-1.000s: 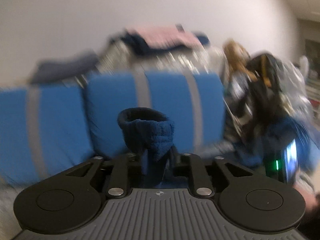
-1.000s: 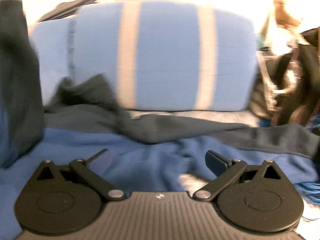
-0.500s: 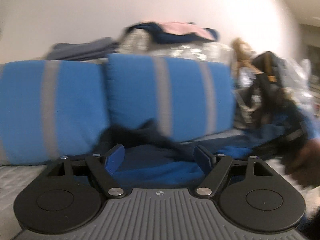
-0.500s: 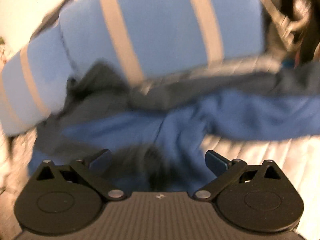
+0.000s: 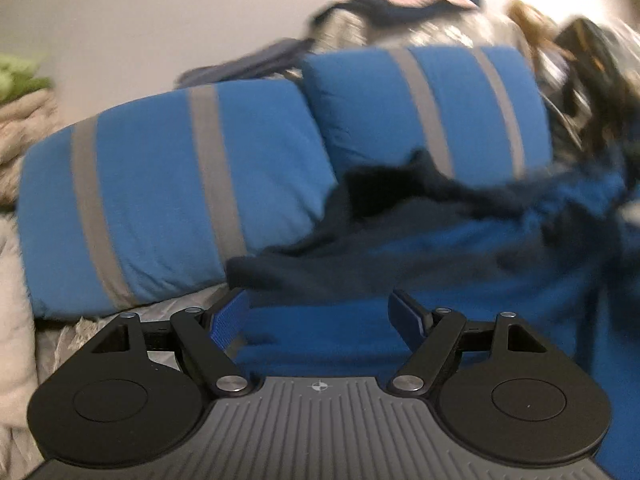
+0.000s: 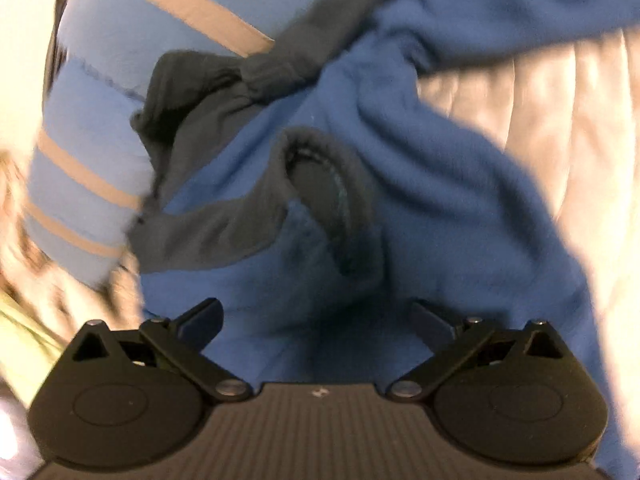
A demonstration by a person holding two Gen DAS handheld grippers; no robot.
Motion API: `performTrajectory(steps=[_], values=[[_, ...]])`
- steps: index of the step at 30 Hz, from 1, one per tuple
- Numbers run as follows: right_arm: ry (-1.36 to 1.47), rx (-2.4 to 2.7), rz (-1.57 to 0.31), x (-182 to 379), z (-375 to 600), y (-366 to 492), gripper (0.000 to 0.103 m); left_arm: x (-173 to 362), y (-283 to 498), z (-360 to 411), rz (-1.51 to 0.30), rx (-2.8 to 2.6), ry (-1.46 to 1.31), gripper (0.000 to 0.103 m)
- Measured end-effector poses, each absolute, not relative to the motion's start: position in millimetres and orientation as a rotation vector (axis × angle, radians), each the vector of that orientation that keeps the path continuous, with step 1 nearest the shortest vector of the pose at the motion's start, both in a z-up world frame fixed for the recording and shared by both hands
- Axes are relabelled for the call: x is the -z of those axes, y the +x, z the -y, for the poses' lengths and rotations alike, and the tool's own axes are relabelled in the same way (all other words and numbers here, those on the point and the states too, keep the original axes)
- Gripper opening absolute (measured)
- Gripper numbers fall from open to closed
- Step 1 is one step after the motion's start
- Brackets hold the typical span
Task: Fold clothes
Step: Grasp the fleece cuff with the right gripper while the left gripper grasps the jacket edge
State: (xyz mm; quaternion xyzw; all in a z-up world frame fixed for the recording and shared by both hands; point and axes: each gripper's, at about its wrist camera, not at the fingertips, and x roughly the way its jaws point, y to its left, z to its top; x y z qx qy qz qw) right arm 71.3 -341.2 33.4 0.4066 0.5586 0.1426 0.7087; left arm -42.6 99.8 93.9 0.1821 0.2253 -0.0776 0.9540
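A blue fleece garment with dark navy trim (image 5: 460, 256) lies crumpled on a pale quilted bed, its dark parts bunched against the pillows. In the right wrist view the same garment (image 6: 420, 184) fills the middle, with a dark-edged collar or cuff opening (image 6: 328, 184) just ahead of the fingers. My left gripper (image 5: 320, 312) hovers low over the garment's near edge, open, with nothing pinched between its blue pads. My right gripper (image 6: 316, 320) points down at the fleece, open and empty too.
Two blue pillows with grey stripes (image 5: 168, 200) lean along the back of the bed. Behind them sits a heap of clothes (image 5: 400, 4) and dark bags (image 5: 592, 64) at the right. A beige knitted blanket (image 5: 20, 128) lies at the left. Pale quilted bedcover (image 6: 560, 92) shows right of the garment.
My left gripper let go of the dark cuff it pinched and sank toward the bed, now open. My right gripper rolled and tipped down over the garment, staying open.
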Motion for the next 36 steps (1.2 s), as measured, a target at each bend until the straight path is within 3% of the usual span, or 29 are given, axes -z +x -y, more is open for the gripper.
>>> performTrajectory(steps=[3, 10, 14, 23, 31, 33, 36], values=[[0.957, -0.294, -1.217, -27, 338, 72, 0.097, -84, -48, -93, -0.470, 0.184, 0.513, 0.076], [0.995, -0.240, -1.118, -30, 336, 74, 0.028, -51, -58, -82, -0.480, 0.177, 0.808, 0.077], [0.951, -0.301, -1.012, -48, 337, 70, 0.021, -32, -49, -87, -0.513, 0.089, 0.897, 0.077], [0.755, -0.382, -0.751, -111, 327, 79, 0.020, -22, -17, -116, -0.541, -0.024, 0.823, 0.076], [0.743, -0.348, -0.747, -109, 329, 90, 0.019, -19, 4, -121, -0.529, -0.012, 0.887, 0.073], [0.746, -0.351, -0.729, -109, 327, 96, 0.019, -16, 9, -118, -0.534, -0.010, 0.910, 0.054], [0.747, -0.378, -0.667, -115, 324, 100, 0.018, -13, 15, -113, -0.532, -0.009, 0.920, 0.009]])
